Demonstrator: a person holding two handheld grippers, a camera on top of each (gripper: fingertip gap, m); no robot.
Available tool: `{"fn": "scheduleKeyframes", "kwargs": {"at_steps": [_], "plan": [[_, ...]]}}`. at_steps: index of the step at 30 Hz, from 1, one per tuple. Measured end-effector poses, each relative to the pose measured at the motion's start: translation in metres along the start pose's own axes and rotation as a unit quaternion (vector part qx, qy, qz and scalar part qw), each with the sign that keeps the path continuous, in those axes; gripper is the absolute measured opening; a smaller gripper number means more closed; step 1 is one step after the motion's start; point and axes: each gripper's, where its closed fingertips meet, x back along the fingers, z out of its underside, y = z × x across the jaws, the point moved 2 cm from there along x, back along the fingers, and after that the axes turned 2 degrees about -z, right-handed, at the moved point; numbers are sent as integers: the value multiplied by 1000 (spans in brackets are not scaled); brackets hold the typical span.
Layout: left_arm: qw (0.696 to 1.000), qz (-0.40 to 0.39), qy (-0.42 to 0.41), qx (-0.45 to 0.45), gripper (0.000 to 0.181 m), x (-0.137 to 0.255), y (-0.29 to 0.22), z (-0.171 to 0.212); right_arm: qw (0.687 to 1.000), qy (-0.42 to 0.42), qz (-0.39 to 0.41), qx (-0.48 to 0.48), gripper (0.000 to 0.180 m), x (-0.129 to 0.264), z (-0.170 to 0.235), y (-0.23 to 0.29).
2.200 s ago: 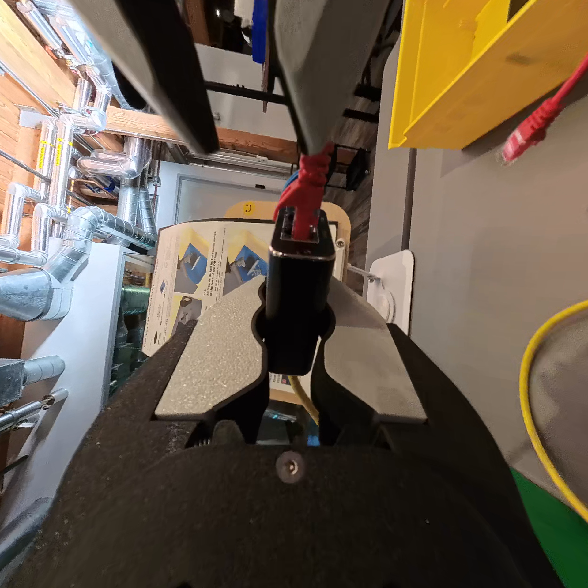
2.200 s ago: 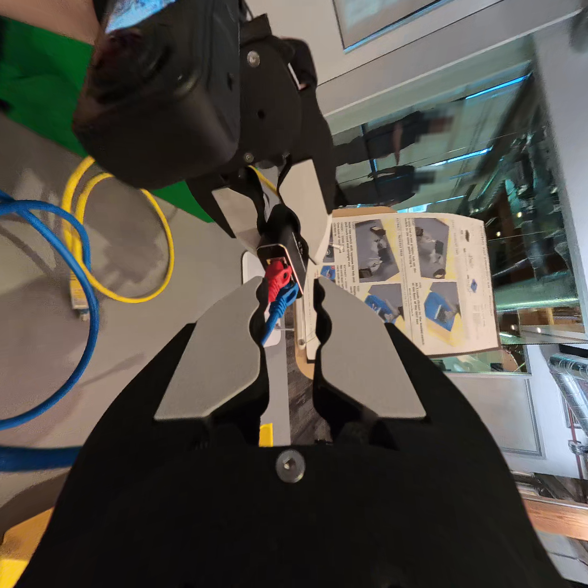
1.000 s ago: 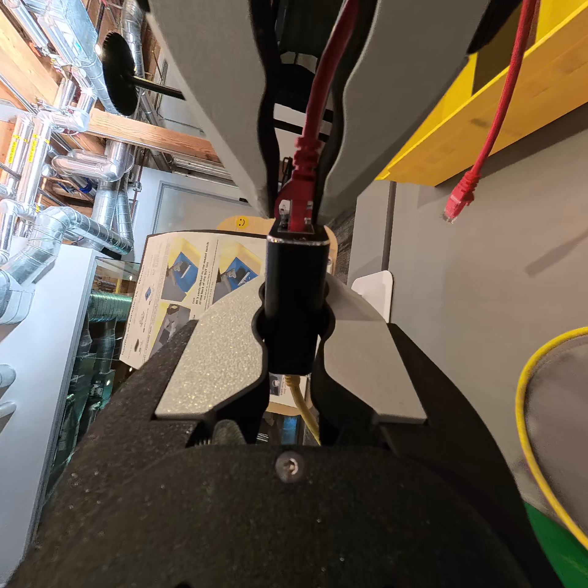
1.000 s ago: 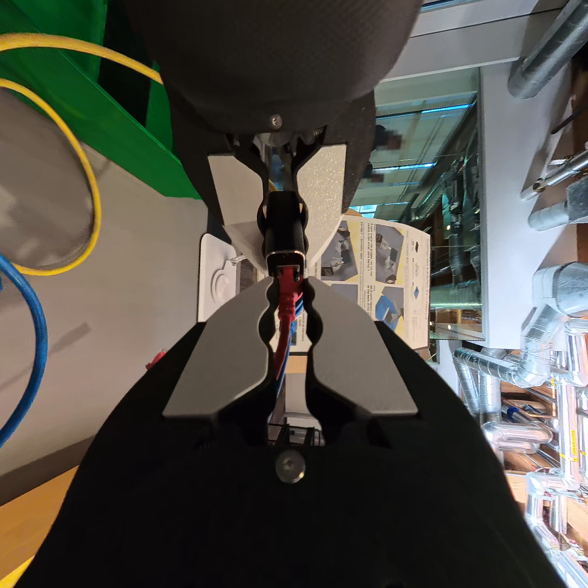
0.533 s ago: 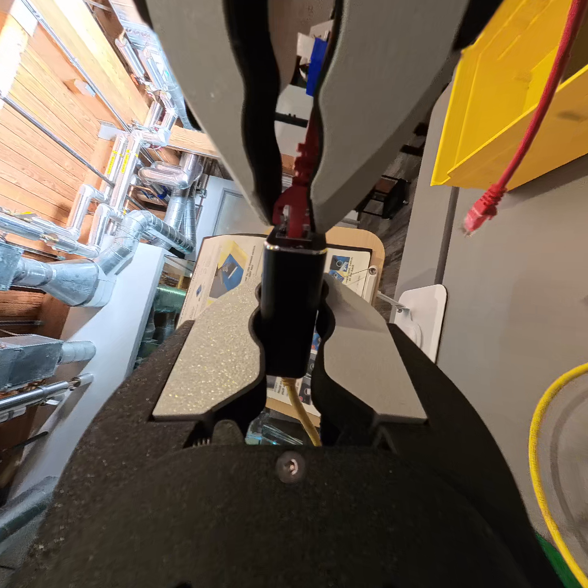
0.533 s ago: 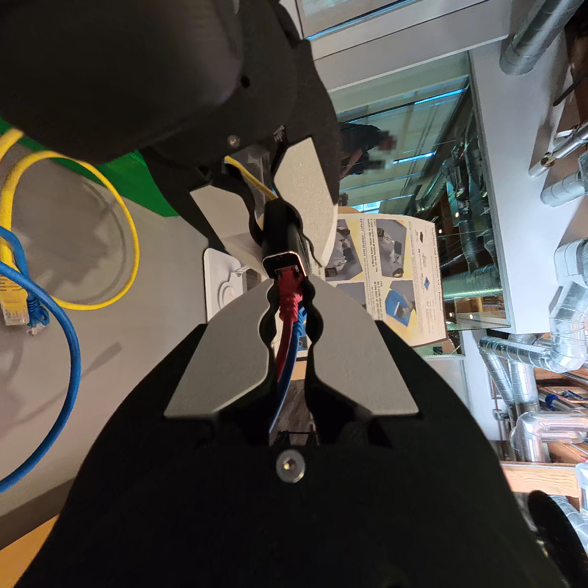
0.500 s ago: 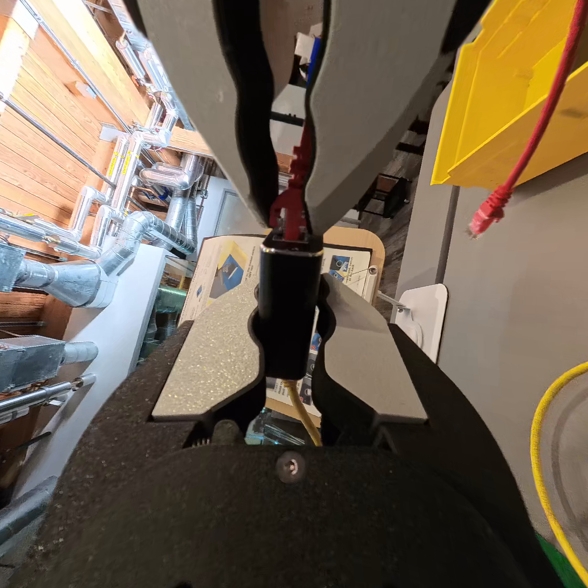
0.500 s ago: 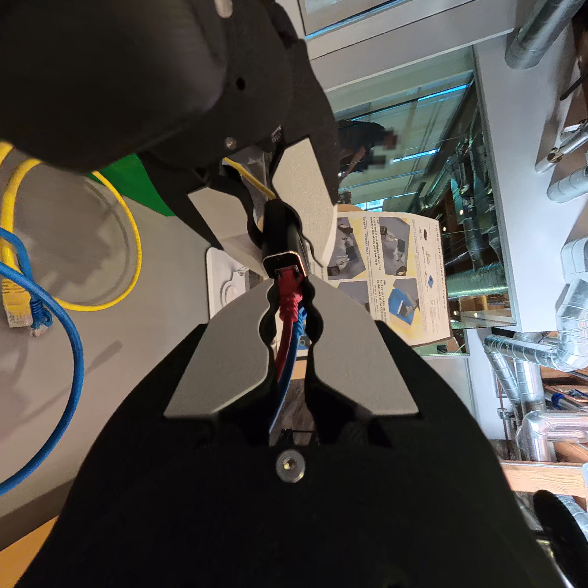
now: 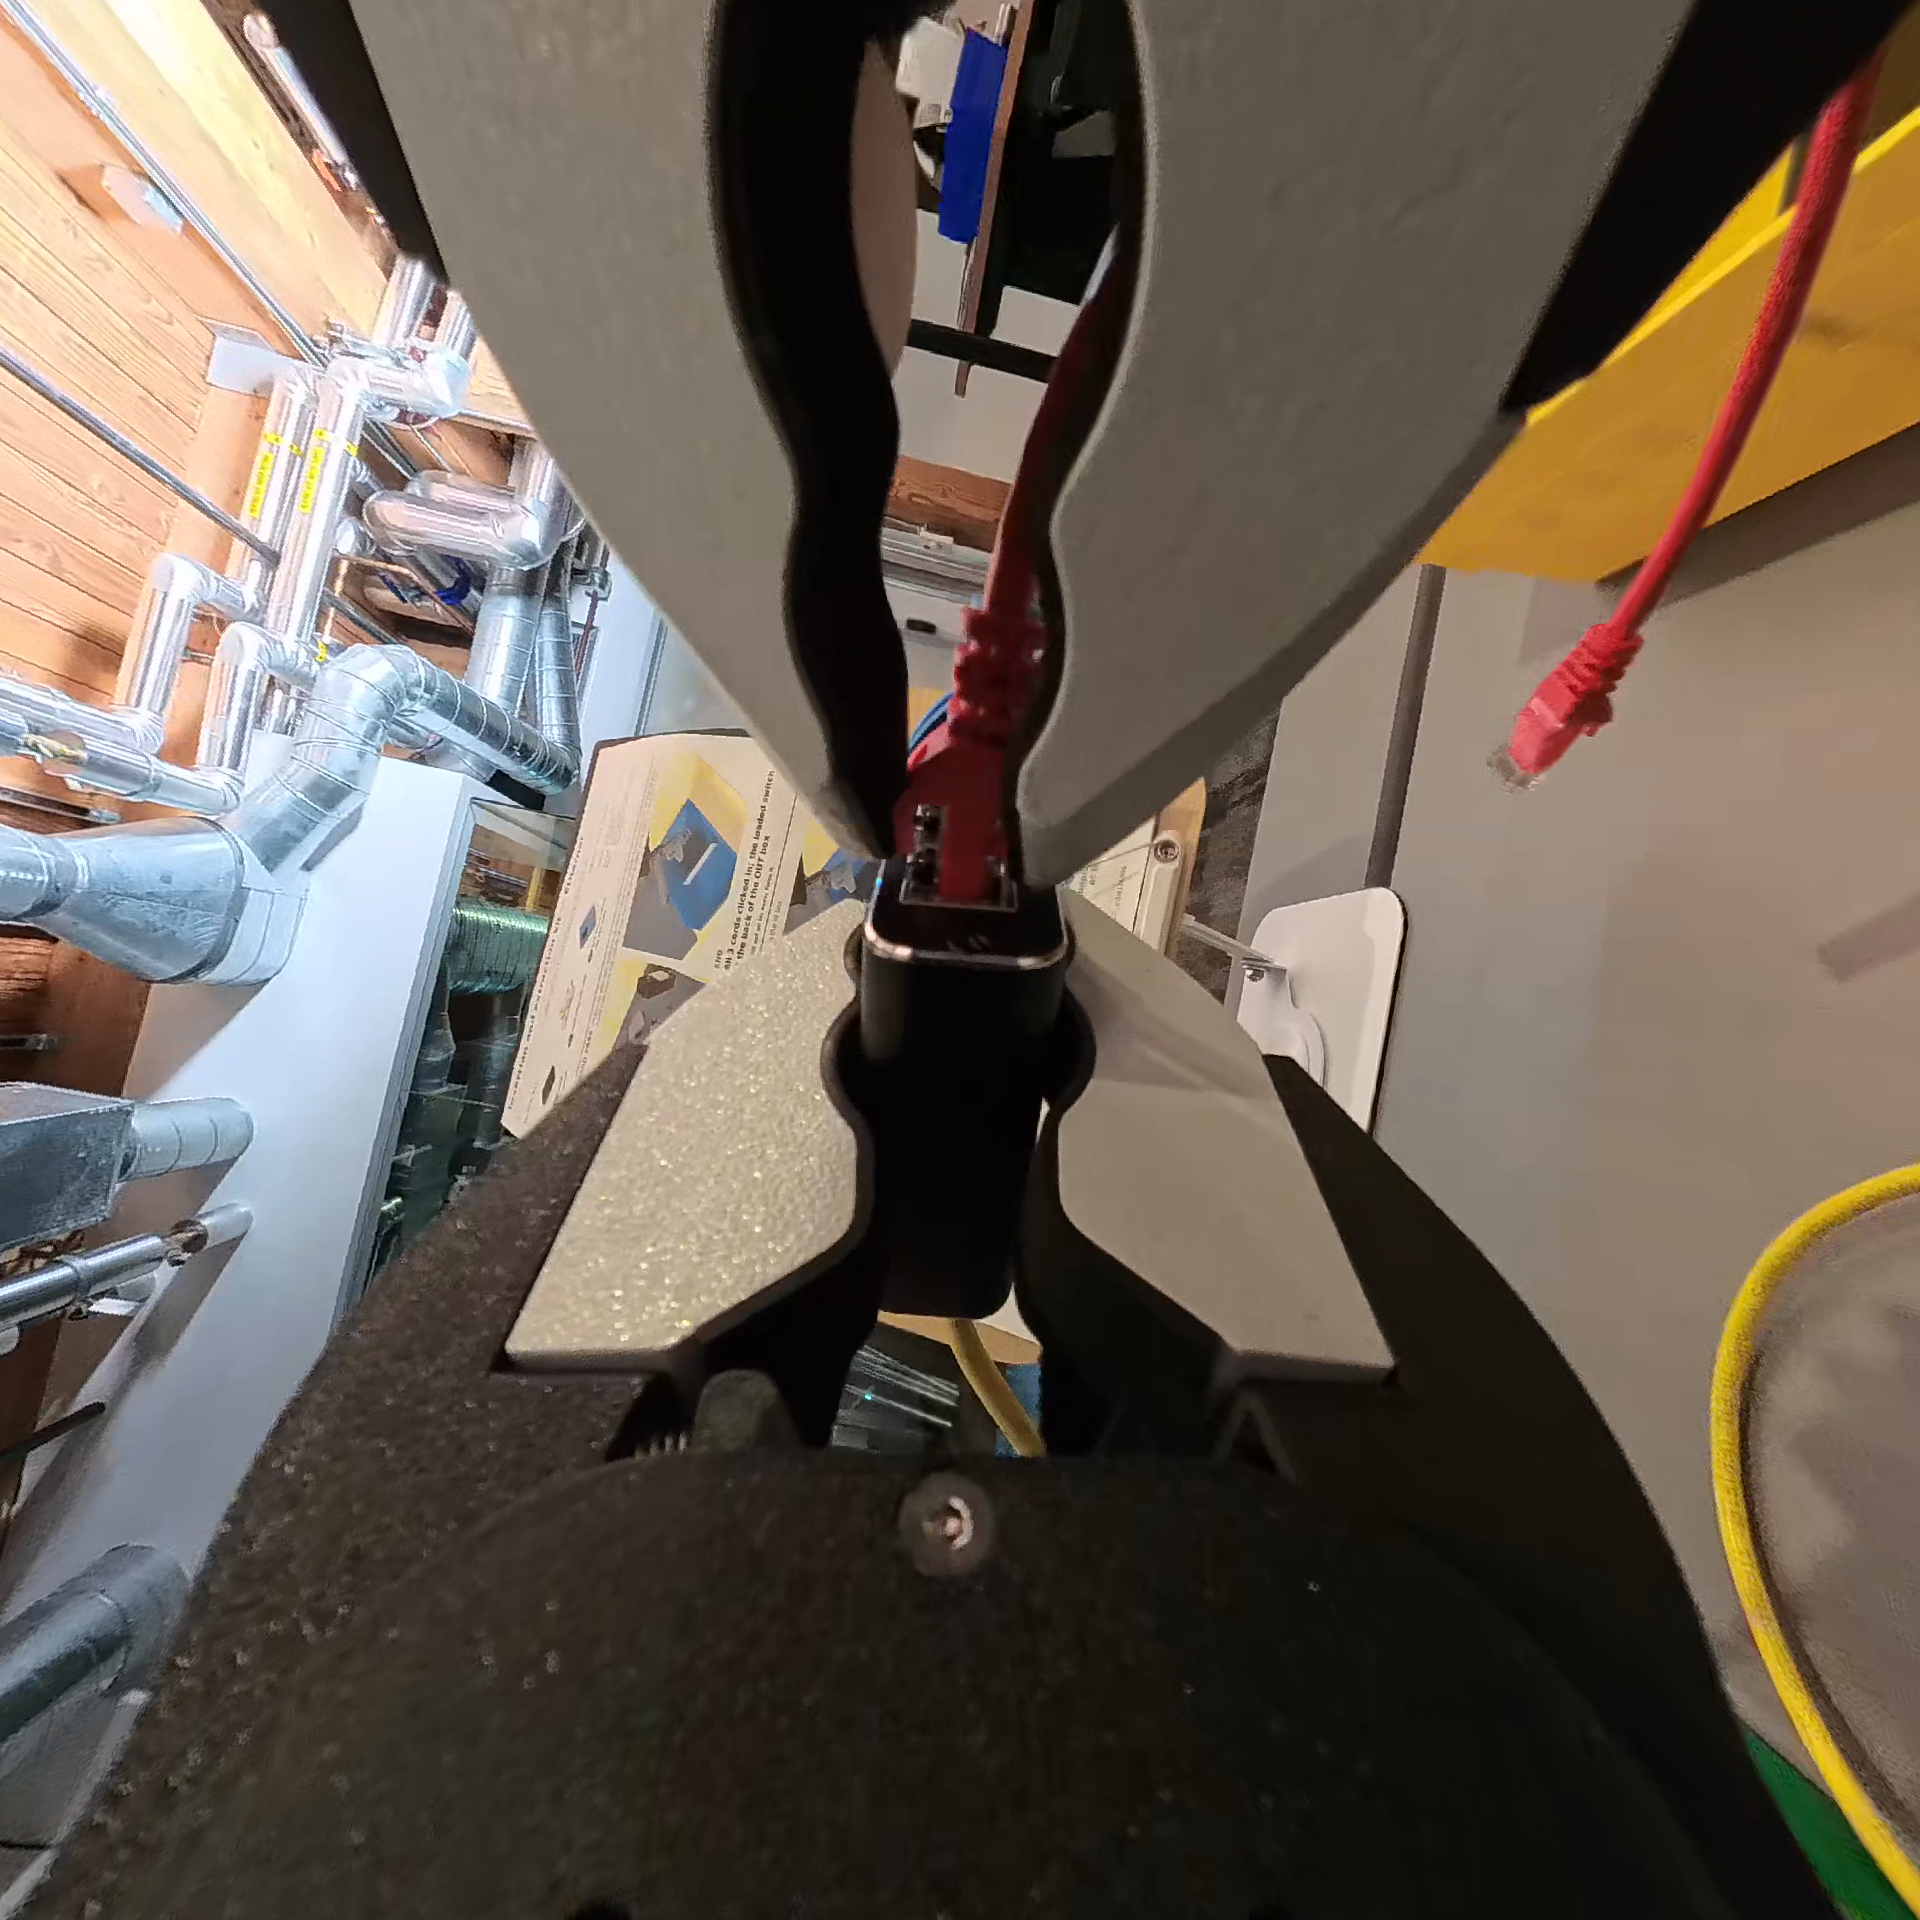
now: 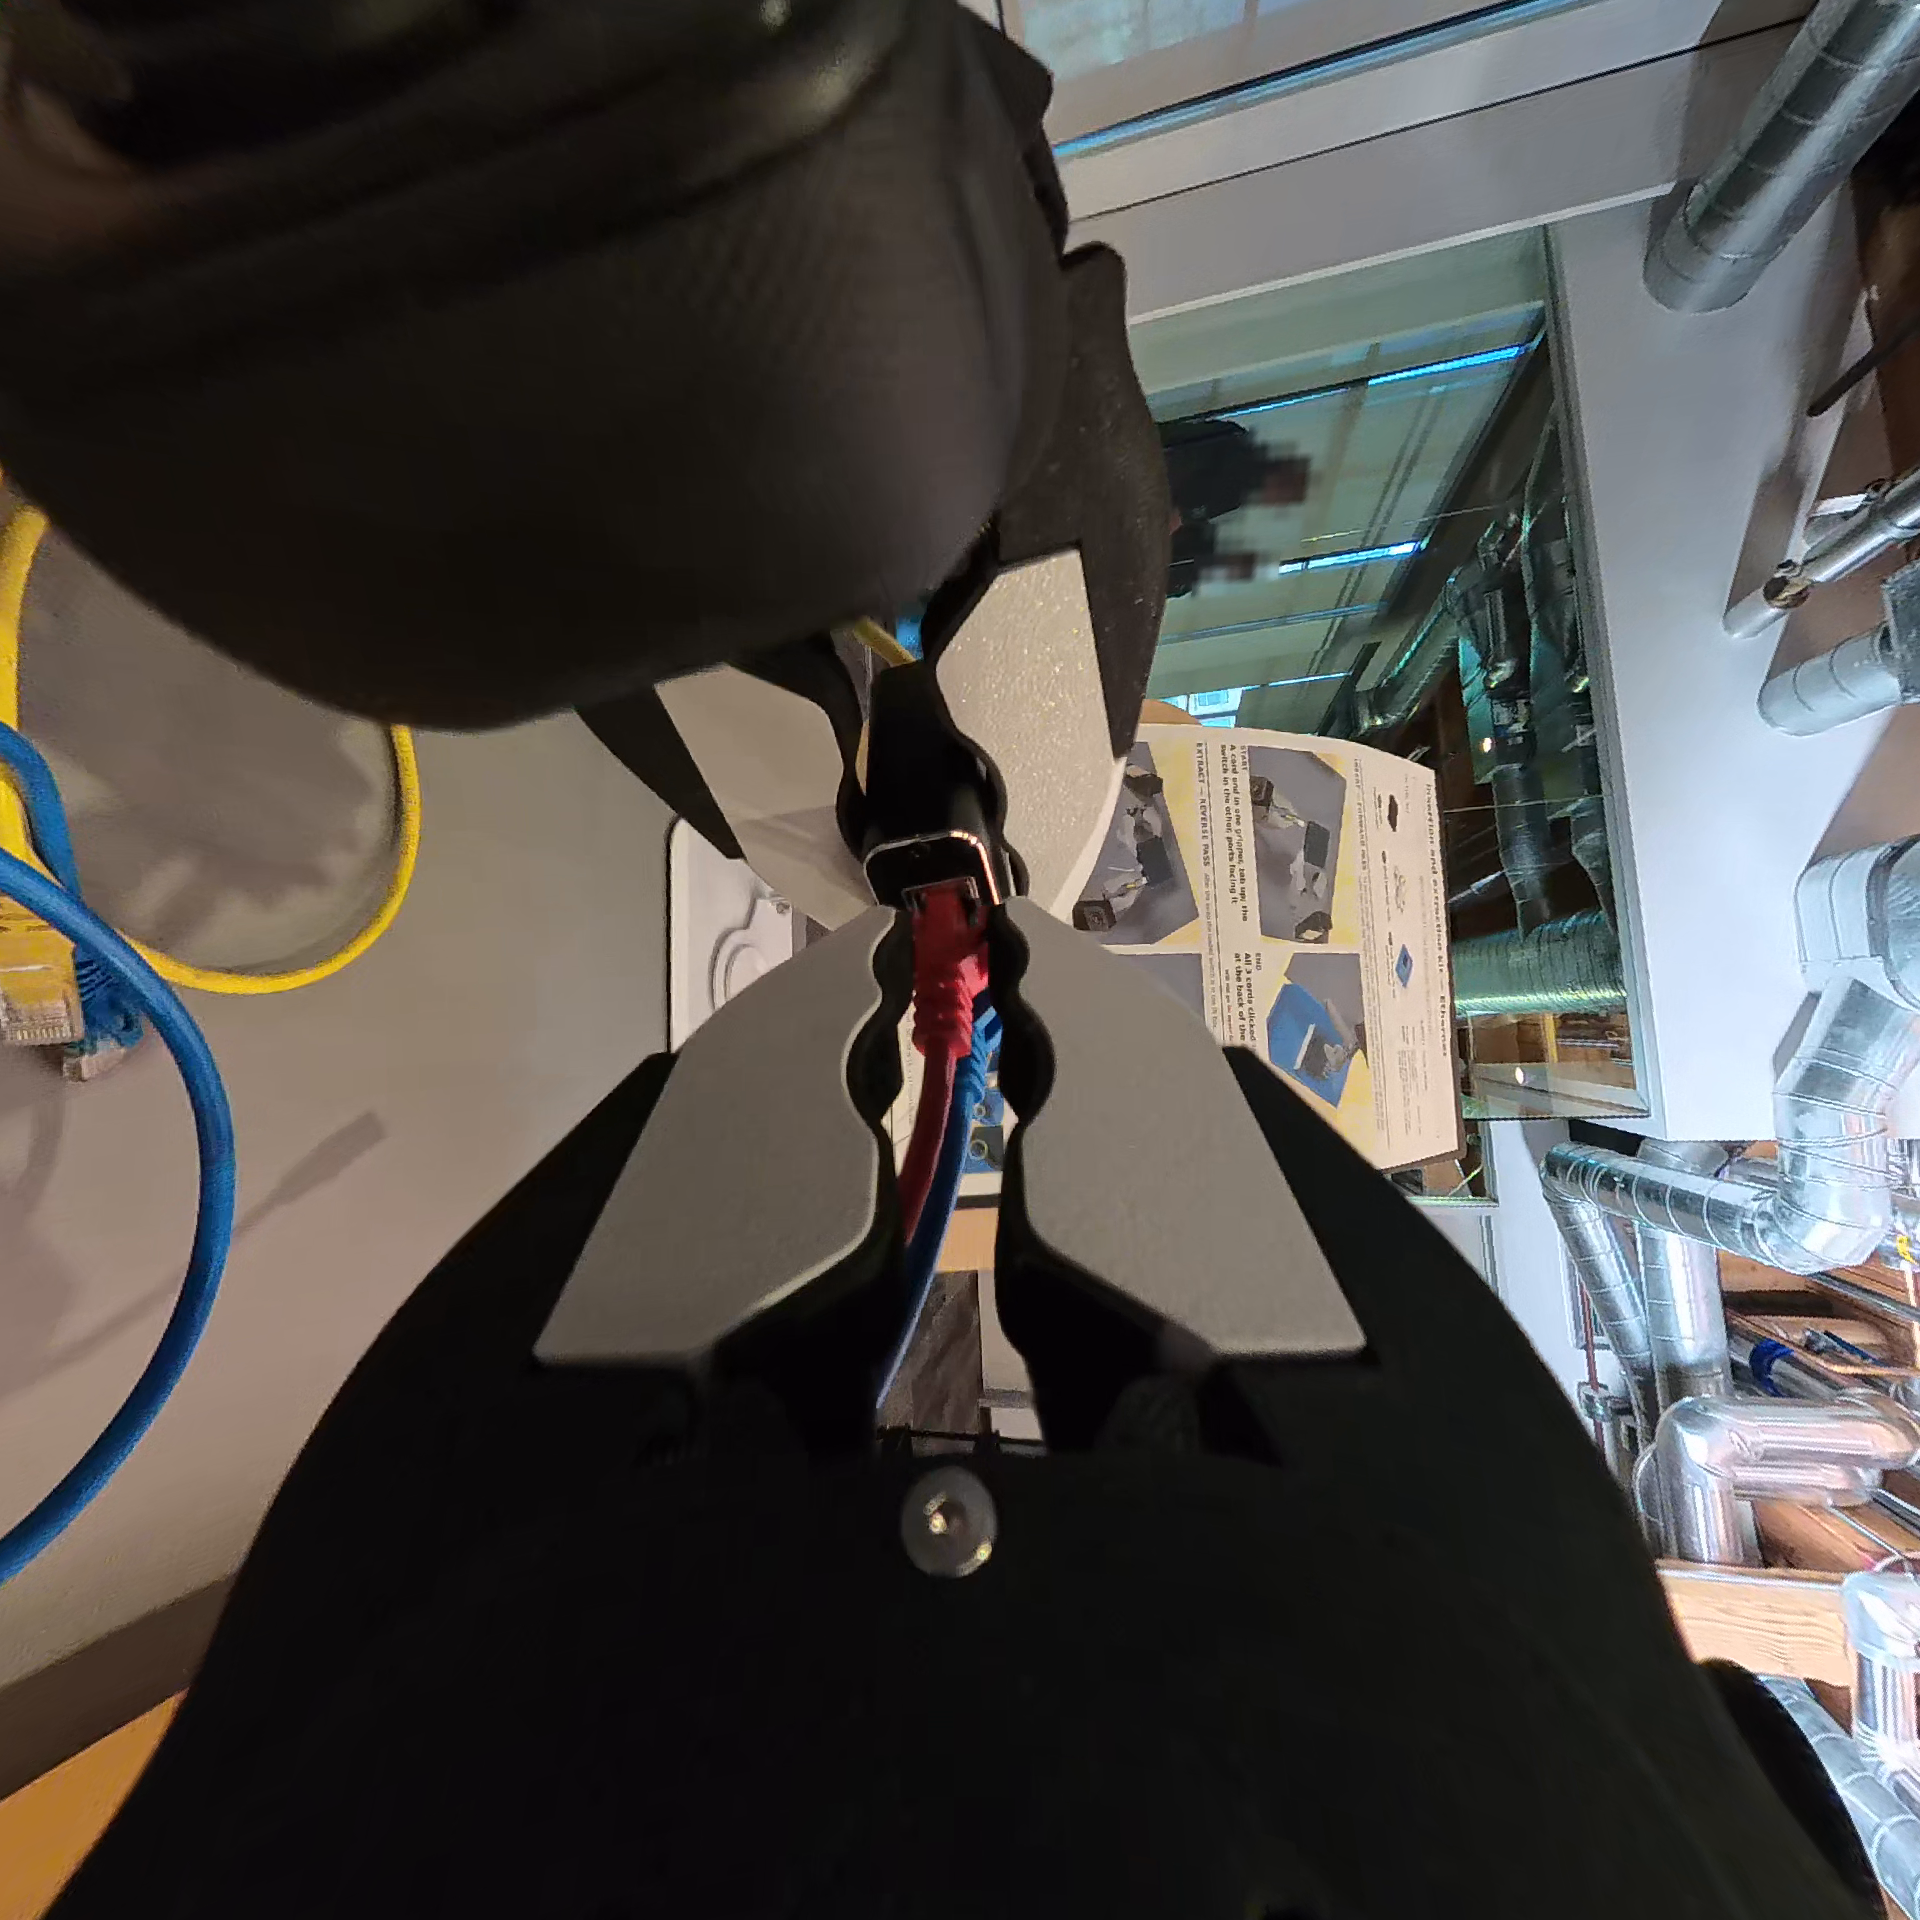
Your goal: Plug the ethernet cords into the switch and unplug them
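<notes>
My left gripper (image 9: 961,935) is shut on the black switch (image 9: 961,1049) and holds it in the air. A red cord's plug (image 9: 961,842) sits in the switch's port. My right gripper (image 10: 951,930) faces the switch (image 10: 930,831) and its jaws close on the red plug (image 10: 945,971). A blue cord (image 10: 982,1039) runs beside the red one between the same jaws. A yellow cord (image 9: 987,1382) leaves the switch's rear end. The red cord's other plug (image 9: 1558,717) hangs free at the right.
A yellow bin (image 9: 1714,416) stands on the grey table (image 9: 1662,1039) at the upper right. A yellow cord loop (image 9: 1756,1455) lies on the table. Loose yellow (image 10: 31,987) and blue (image 10: 99,1049) plugs lie at the left. A white pad (image 9: 1335,987) and an instruction sheet (image 10: 1320,935) are behind. The grippers' ends are close to 5 cm from one another.
My right gripper has come in from open around the red plug and closed its jaws on it. The plug stays in the switch, and both grippers have tilted a little.
</notes>
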Motion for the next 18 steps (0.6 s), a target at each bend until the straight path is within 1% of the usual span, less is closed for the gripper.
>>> {"fn": "scheduleKeyframes", "kwargs": {"at_steps": [4,8,13,18], "plan": [[999,-38,13,-11,26,-4,4,1,1000,2,0,-14,13,-2,2,-1],[999,-29,37,-9,27,-12,-5,7,999,6,-26,-36,13,-9,12,4],[996,48,73,-15,27,-29,-41,26,993,42,-94,-49,13,-28,33,29],[994,85,72,-3,27,-30,-52,25,989,50,-126,-66,13,-27,37,35]]}}
